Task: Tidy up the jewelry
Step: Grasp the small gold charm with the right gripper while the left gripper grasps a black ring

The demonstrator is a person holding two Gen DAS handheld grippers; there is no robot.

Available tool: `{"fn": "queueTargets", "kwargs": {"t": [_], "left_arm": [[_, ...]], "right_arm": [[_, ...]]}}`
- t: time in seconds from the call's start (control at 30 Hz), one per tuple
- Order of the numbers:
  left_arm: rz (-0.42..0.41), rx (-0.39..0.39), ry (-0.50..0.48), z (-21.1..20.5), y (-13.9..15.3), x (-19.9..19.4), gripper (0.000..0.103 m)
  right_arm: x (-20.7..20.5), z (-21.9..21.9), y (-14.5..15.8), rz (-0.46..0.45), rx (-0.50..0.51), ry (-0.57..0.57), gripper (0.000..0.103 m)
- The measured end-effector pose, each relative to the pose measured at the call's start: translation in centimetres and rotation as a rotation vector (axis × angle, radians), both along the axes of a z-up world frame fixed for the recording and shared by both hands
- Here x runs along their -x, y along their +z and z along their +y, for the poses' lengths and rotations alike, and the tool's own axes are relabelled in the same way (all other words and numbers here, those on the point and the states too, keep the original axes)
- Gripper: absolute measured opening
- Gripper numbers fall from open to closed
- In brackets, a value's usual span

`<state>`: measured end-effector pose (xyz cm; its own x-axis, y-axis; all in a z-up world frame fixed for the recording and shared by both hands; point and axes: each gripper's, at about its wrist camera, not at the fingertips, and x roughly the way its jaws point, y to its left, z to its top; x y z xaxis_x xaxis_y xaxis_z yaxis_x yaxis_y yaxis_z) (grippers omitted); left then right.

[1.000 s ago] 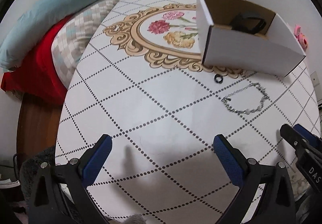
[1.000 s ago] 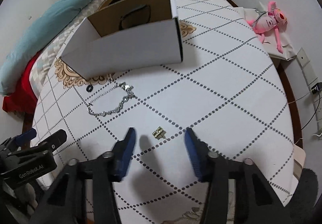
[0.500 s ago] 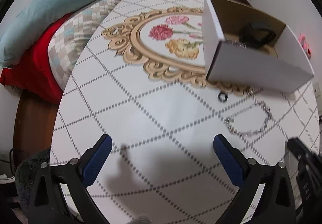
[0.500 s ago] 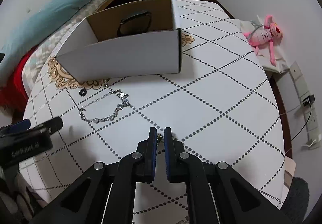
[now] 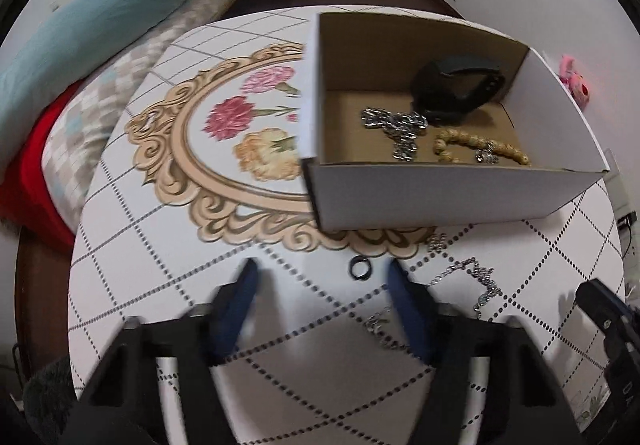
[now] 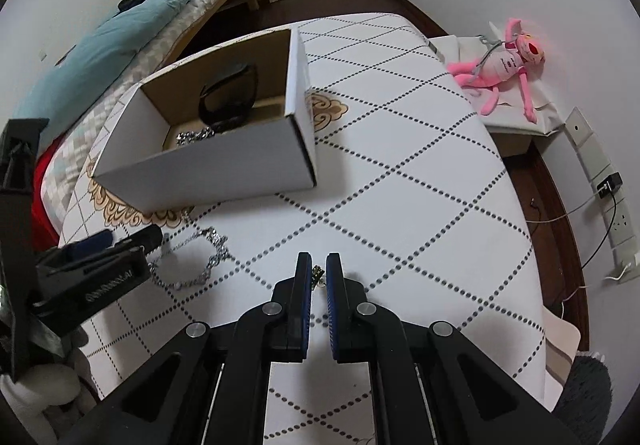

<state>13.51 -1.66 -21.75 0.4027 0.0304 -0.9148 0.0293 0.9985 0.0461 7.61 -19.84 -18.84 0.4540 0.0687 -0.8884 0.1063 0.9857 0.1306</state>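
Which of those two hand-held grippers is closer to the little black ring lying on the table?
Left. The left hand-held gripper hangs open with the black ring between its fingertips; the right hand-held gripper is farther off, shut on a small gold trinket.

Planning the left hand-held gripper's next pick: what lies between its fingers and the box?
In the left wrist view, a small black ring lies on the table between the left hand-held gripper and the box; nothing else.

The right claw (image 6: pixel 319 272) has been closed on the small gold earring (image 6: pixel 318 274); the left claw (image 5: pixel 320 277) has been narrowed and brought toward the black ring (image 5: pixel 360 268) at 12 o'clock.
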Motion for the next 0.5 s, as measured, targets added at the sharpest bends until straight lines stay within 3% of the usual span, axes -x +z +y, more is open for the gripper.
{"fn": "queueTargets", "kwargs": {"t": [0.03, 0.1, 0.23, 0.5], "left_arm": [[-0.006, 0.007, -0.007, -0.1, 0.0, -0.1, 0.045], [-0.010, 0.019, -0.018, -0.3, 0.0, -0.2, 0.029], [-0.017, 0.030, -0.038, -0.5, 0.1, -0.3, 0.010], [-0.020, 0.061, -0.034, -0.5, 0.9, 1.2, 0.010]], "right_arm": [[-0.1, -0.1, 0.1, -0.001, 0.000, -0.002, 0.007], [-0.2, -0.2, 0.2, -0.003, -0.001, -0.005, 0.007], [-0.3, -0.4, 0.3, -0.006, -0.003, -0.013, 0.007], [-0.4, -0.9, 1.6, -0.020, -0.043, -0.016, 0.007]]}}
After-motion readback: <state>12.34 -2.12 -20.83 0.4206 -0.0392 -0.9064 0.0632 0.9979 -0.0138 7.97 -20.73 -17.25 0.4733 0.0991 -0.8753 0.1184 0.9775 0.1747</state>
